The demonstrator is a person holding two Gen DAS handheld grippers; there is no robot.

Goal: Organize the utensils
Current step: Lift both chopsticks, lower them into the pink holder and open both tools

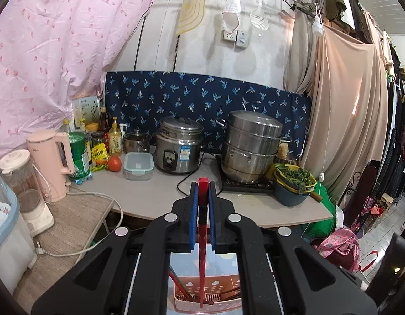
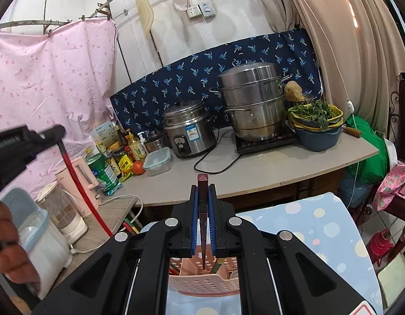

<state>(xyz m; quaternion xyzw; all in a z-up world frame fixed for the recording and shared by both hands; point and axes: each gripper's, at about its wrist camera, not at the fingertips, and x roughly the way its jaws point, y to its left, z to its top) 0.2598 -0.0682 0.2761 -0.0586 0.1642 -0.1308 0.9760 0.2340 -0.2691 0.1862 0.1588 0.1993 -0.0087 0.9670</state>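
Both tongs, left (image 1: 202,197) and right (image 2: 203,199), gripped chopsticks (image 1: 201,236) above the pink basket (image 1: 207,292). Dropping them in seemed next, needing tips aimed inside.

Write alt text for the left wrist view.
The left gripper is shut on a red chopstick that hangs down into a pink utensil basket. Beyond it, a counter holds a rice cooker and a steamer pot.

Few texts could be read. "Midea" was printed small on the pink kettle (image 1: 48,164), far left of the left gripper. On the left gripper (image 2: 54,132), seen from the right wrist, white lettering resembling "GenRobot.AI" was made out. Other labels were too blurred.
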